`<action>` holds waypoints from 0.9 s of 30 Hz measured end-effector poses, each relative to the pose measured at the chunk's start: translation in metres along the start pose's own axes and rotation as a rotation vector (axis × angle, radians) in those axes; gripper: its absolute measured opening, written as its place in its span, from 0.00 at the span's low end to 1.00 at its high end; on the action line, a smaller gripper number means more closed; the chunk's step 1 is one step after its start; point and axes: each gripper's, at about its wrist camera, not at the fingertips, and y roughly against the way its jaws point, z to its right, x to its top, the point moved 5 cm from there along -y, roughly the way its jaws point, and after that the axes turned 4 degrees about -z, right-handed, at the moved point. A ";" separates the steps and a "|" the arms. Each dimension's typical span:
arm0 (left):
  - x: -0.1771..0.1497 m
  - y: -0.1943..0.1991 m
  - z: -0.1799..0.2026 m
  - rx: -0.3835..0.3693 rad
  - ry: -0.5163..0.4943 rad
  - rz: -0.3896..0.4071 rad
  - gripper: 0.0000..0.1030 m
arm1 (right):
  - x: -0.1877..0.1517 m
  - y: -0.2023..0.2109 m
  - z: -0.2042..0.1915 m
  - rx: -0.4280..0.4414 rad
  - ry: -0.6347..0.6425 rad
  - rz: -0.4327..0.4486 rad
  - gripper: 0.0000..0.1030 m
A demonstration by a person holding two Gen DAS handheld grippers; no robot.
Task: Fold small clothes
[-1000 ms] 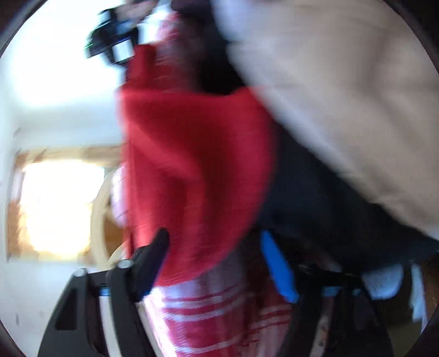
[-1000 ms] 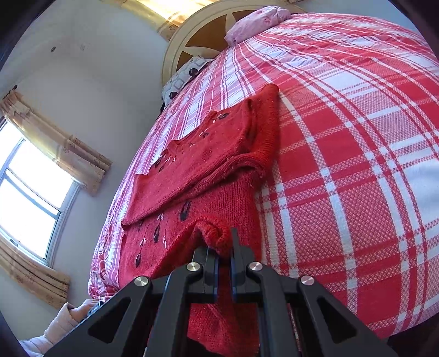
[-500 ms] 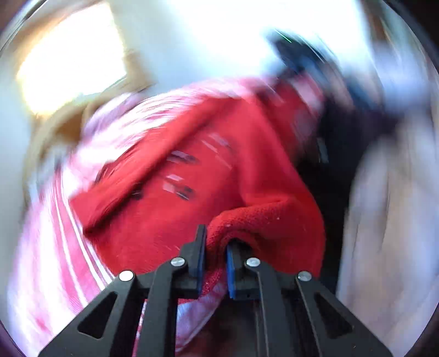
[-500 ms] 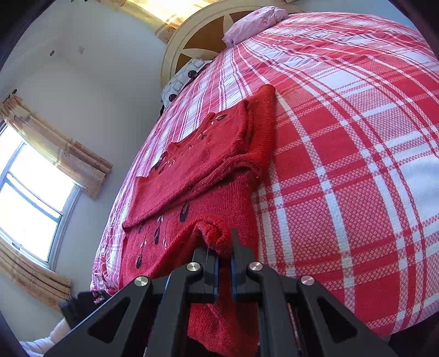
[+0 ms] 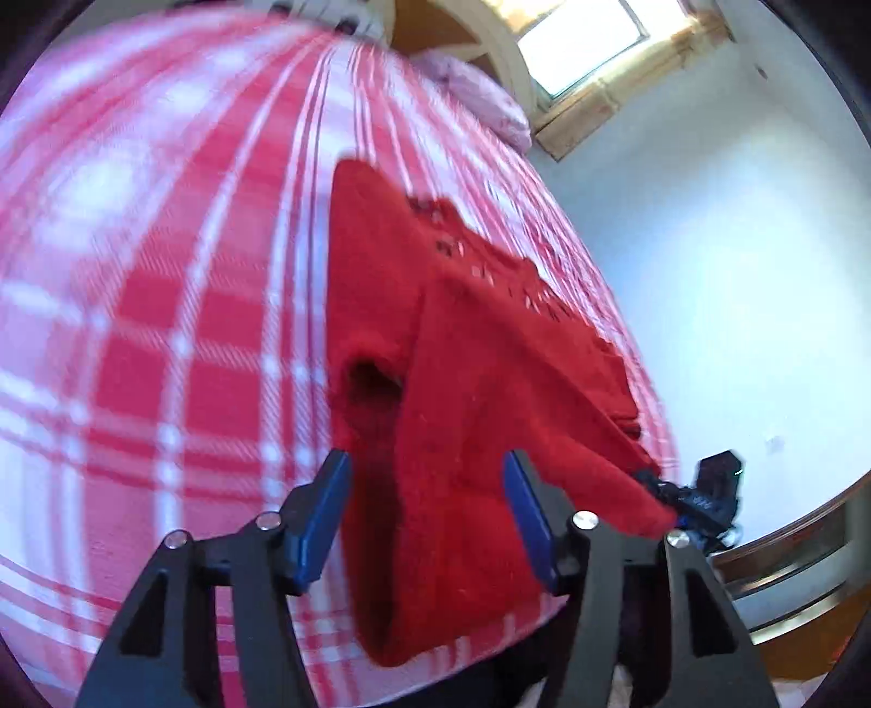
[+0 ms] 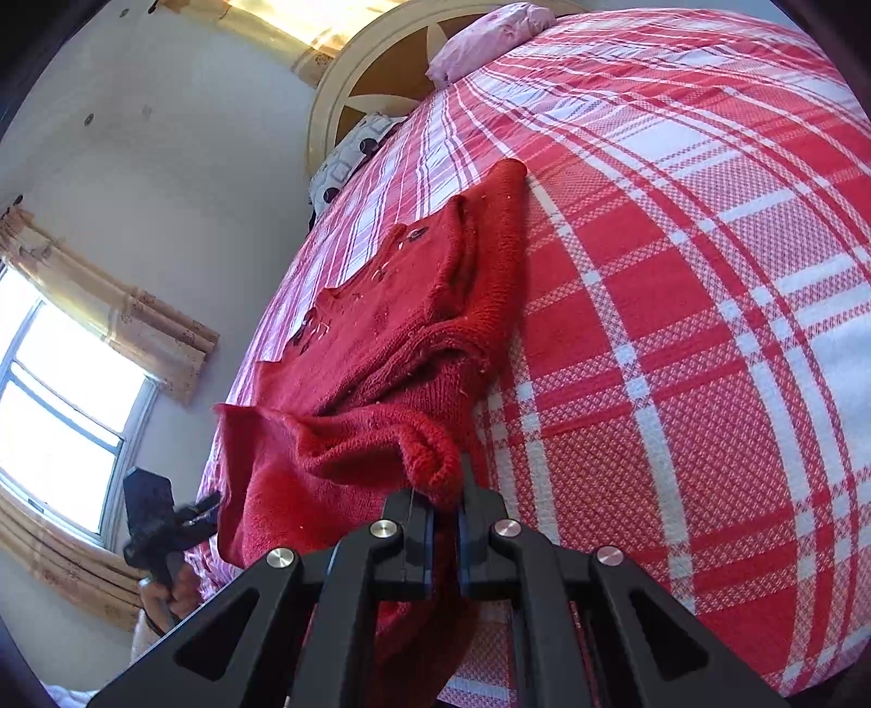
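A red knitted sweater (image 6: 392,327) lies on the red-and-white plaid bed (image 6: 680,327), one sleeve folded over its chest. My right gripper (image 6: 446,504) is shut on a bunched fold of the hem at the bed's near edge. In the left wrist view the sweater (image 5: 490,381) runs away from me with a sleeve cuff (image 5: 370,381) gaping. My left gripper (image 5: 427,490) is opening, its blue pads wide apart. Cloth lies between them but they do not press on it. From the right wrist view the left gripper (image 6: 209,504) sits by the sweater's raised left corner, held by a hand (image 6: 163,593).
A pink pillow (image 6: 490,32) and a patterned pillow (image 6: 354,158) lie at the round wooden headboard (image 6: 381,76). Curtained windows (image 6: 49,425) sit in the white wall left of the bed. The right gripper (image 5: 702,495) shows at the bed's edge in the left wrist view.
My left gripper rolled over and swung across, closed on a fold of the sweater, then let go and stands open. The sweater's left hem corner now stands raised. My right gripper kept still.
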 end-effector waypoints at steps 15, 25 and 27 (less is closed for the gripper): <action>0.048 -0.055 0.029 0.090 -0.204 0.005 0.72 | 0.004 -0.004 -0.025 -0.063 0.174 -0.025 0.09; 0.050 -0.044 0.019 0.011 -0.130 0.037 0.40 | 0.001 -0.010 -0.037 -0.125 0.309 -0.043 0.31; 0.050 -0.044 0.013 0.029 -0.119 0.038 0.28 | 0.003 -0.017 -0.034 -0.118 0.284 -0.057 0.31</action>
